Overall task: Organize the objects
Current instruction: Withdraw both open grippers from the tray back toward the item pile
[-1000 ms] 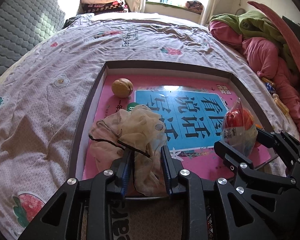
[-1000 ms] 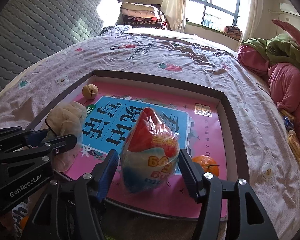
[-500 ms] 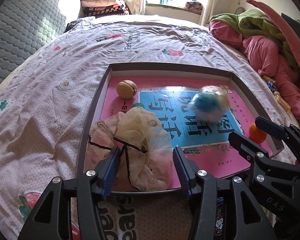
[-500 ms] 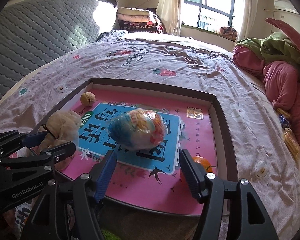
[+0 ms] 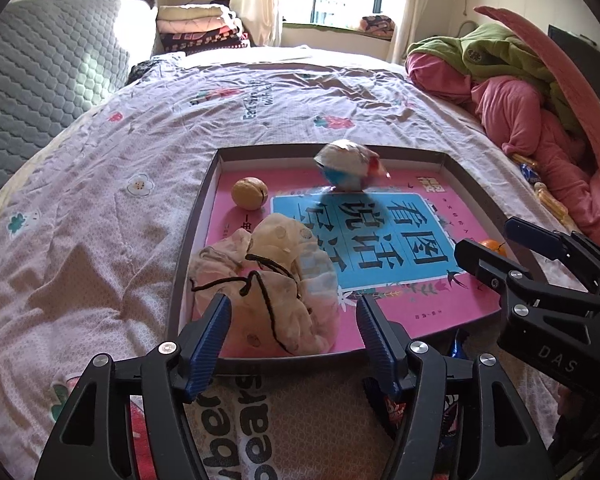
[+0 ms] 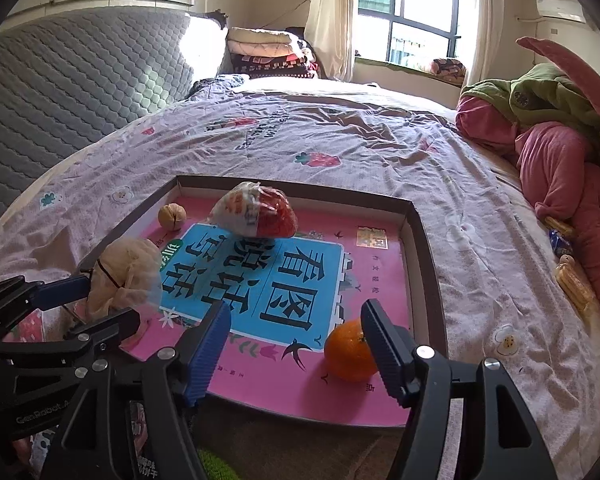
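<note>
A shallow box tray (image 5: 452,162) (image 6: 424,240) with a pink and blue printed floor lies on the bed. In it are a beige mesh drawstring pouch (image 5: 276,280) (image 6: 126,276) at the near left, a walnut (image 5: 250,193) (image 6: 172,216), a plastic-wrapped red, white and blue snack egg (image 5: 350,166) (image 6: 256,216) near the far wall, and an orange (image 6: 350,350) (image 5: 490,245) at the near right. My left gripper (image 5: 294,336) is open just before the pouch. My right gripper (image 6: 296,344) is open and empty, the orange by its right finger.
The floral bedsheet (image 5: 100,200) surrounds the tray. Pink and green bedding (image 5: 520,92) is piled at the right, with wrapped snacks (image 6: 572,280) beside it. A grey quilted headboard (image 6: 80,80) stands at the left. Printed packets (image 5: 236,420) lie under the grippers.
My left gripper opened and let go of the pouch, and my right gripper released the wrapped egg. The egg moved to the tray's far side. Both grippers drew back.
</note>
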`<action>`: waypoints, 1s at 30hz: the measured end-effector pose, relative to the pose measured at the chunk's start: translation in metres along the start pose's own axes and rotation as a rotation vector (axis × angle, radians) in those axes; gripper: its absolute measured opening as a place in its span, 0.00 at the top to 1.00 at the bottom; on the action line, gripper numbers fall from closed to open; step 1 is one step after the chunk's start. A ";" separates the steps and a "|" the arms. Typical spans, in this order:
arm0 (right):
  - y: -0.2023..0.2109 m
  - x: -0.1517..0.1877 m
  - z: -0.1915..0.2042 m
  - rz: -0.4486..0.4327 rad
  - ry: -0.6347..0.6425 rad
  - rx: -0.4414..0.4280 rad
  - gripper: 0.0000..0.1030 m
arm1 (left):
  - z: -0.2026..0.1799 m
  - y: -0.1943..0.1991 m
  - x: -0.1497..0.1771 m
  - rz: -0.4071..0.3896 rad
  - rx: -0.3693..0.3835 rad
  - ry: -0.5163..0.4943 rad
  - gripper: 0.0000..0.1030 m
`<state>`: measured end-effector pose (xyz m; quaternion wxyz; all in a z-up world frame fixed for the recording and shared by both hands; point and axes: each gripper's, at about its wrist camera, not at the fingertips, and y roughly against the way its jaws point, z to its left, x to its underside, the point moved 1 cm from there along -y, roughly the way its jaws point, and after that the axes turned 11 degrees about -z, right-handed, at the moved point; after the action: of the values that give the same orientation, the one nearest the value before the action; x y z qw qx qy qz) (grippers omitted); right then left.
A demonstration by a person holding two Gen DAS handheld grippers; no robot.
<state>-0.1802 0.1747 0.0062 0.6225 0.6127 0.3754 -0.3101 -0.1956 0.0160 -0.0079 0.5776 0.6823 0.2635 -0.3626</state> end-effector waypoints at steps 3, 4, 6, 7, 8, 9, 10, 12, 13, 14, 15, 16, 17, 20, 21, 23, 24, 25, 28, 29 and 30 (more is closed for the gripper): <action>0.003 -0.002 -0.001 -0.010 -0.002 0.001 0.35 | 0.003 0.006 -0.002 -0.015 0.009 0.016 0.32; 0.005 -0.003 -0.001 -0.016 -0.003 0.003 0.35 | 0.004 0.008 -0.003 -0.022 0.006 0.018 0.32; 0.007 -0.004 -0.002 -0.022 -0.005 -0.001 0.35 | 0.006 0.012 -0.004 -0.037 0.005 0.022 0.31; 0.008 -0.005 -0.002 -0.026 -0.007 0.000 0.35 | 0.006 0.014 -0.005 -0.046 0.005 0.025 0.31; 0.008 -0.006 -0.002 -0.028 -0.007 -0.001 0.35 | 0.007 0.016 -0.005 -0.051 0.004 0.026 0.31; 0.009 -0.006 -0.002 -0.030 -0.005 -0.002 0.35 | 0.007 0.018 -0.005 -0.055 0.005 0.027 0.31; 0.010 -0.006 -0.002 -0.034 -0.004 -0.001 0.35 | 0.007 0.019 -0.006 -0.059 0.006 0.028 0.31; 0.012 -0.007 -0.003 -0.038 -0.002 0.001 0.35 | 0.007 0.022 -0.006 -0.063 0.009 0.026 0.31; 0.012 -0.007 -0.003 -0.040 -0.003 0.001 0.35 | 0.007 0.023 -0.006 -0.067 0.006 0.025 0.31; 0.013 -0.007 -0.004 -0.043 -0.006 0.001 0.35 | 0.007 0.024 -0.006 -0.069 0.004 0.023 0.31; 0.014 -0.007 -0.004 -0.046 -0.007 0.002 0.35 | 0.007 0.025 -0.006 -0.071 0.003 0.021 0.31; 0.016 -0.008 -0.005 -0.049 -0.007 0.002 0.35 | 0.007 0.026 -0.006 -0.074 0.001 0.021 0.31; 0.017 -0.008 -0.005 -0.052 -0.008 0.003 0.35 | 0.007 0.027 -0.006 -0.075 0.000 0.022 0.30; 0.020 -0.010 -0.006 -0.062 -0.010 0.005 0.35 | 0.007 0.031 -0.008 -0.087 0.000 0.022 0.30; 0.021 -0.010 -0.006 -0.066 -0.012 0.005 0.34 | 0.007 0.033 -0.008 -0.092 -0.001 0.021 0.30; 0.024 -0.012 -0.006 -0.077 -0.013 0.003 0.34 | 0.007 0.037 -0.009 -0.102 -0.005 0.018 0.30; 0.026 -0.012 -0.006 -0.081 -0.014 0.004 0.34 | 0.006 0.039 -0.009 -0.106 -0.008 0.016 0.30; 0.028 -0.013 -0.006 -0.086 -0.014 0.003 0.34 | 0.006 0.041 -0.009 -0.111 -0.008 0.015 0.30; 0.034 -0.014 -0.005 -0.102 -0.016 0.000 0.34 | 0.004 0.048 -0.009 -0.126 -0.009 0.011 0.30; 0.037 -0.015 -0.005 -0.108 -0.017 -0.002 0.34 | 0.004 0.051 -0.009 -0.131 -0.010 0.009 0.30; 0.039 -0.015 -0.005 -0.113 -0.018 -0.003 0.34 | 0.003 0.053 -0.008 -0.136 -0.010 0.006 0.30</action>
<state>-0.1559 0.1806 0.0399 0.6082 0.5868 0.4041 -0.3500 -0.1597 0.0033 0.0305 0.5542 0.6608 0.3129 -0.3978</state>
